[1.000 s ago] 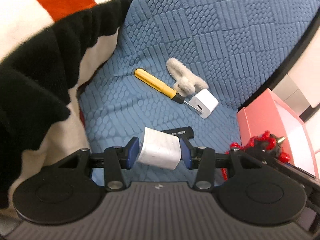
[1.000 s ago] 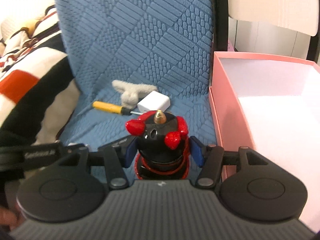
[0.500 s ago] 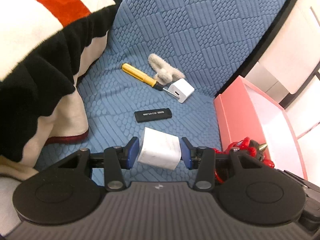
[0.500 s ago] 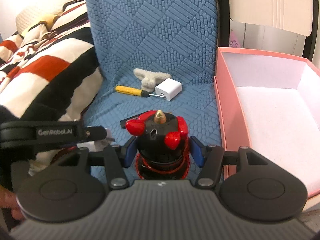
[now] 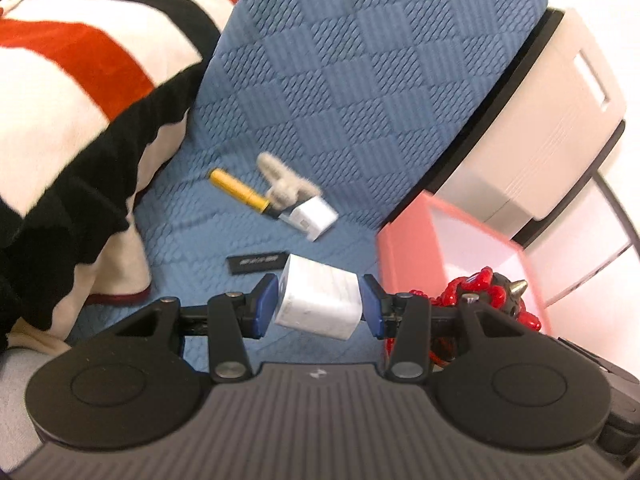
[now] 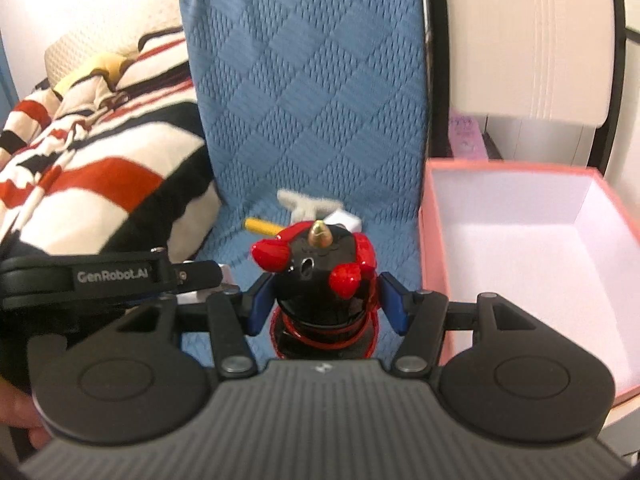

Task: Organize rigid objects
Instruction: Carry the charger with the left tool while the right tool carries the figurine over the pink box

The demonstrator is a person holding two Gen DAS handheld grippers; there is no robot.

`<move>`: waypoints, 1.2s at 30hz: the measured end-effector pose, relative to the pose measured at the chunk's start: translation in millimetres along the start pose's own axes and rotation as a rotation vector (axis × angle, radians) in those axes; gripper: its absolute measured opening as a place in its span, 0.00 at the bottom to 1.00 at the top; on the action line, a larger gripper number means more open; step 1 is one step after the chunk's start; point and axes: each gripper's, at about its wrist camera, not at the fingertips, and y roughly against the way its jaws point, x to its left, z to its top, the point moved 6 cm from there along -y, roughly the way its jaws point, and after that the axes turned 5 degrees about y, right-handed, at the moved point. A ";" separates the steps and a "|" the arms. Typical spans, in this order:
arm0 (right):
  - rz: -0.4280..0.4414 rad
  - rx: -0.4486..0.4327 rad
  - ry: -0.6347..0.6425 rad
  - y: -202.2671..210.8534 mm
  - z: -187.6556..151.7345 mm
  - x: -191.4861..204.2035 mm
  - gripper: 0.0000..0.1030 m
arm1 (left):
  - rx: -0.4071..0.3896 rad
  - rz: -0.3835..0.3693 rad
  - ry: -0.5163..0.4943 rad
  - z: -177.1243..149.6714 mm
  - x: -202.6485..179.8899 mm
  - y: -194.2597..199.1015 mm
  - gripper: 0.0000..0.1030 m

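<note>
My left gripper (image 5: 319,306) is shut on a white charger block (image 5: 318,302), held above the blue seat cushion. My right gripper (image 6: 325,303) is shut on a black and red spiked figurine (image 6: 318,276), which also shows at the right of the left wrist view (image 5: 486,294). A pink open box (image 6: 434,248) with a white inside stands right of the cushion, also seen in the left wrist view (image 5: 404,256). On the cushion lie a yellow-handled screwdriver (image 5: 238,191), a second white charger (image 5: 314,217), a fuzzy beige item (image 5: 280,178) and a black flat stick (image 5: 256,263).
A striped red, black and white blanket (image 5: 68,92) is heaped on the left (image 6: 92,176). The quilted blue backrest (image 6: 308,80) rises behind. White furniture with black frame (image 5: 540,120) stands behind the pink box.
Both grippers have risen and pulled back from the cushion with their loads still held. The pink box shows more fully in both views, and the cushion objects look smaller and farther.
</note>
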 end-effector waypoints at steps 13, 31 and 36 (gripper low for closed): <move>-0.014 -0.084 -0.020 50.3 55.8 -50.3 0.58 | -0.038 -0.059 -0.054 18.9 -93.8 22.4 0.50; -0.109 -0.098 -0.104 76.7 55.2 -173.1 0.58 | 0.005 -0.126 -0.151 -11.9 -219.7 -21.2 0.47; -0.136 -0.042 -0.140 61.4 28.8 -210.1 0.58 | 0.049 -0.112 -0.172 -37.9 -233.1 -56.6 0.47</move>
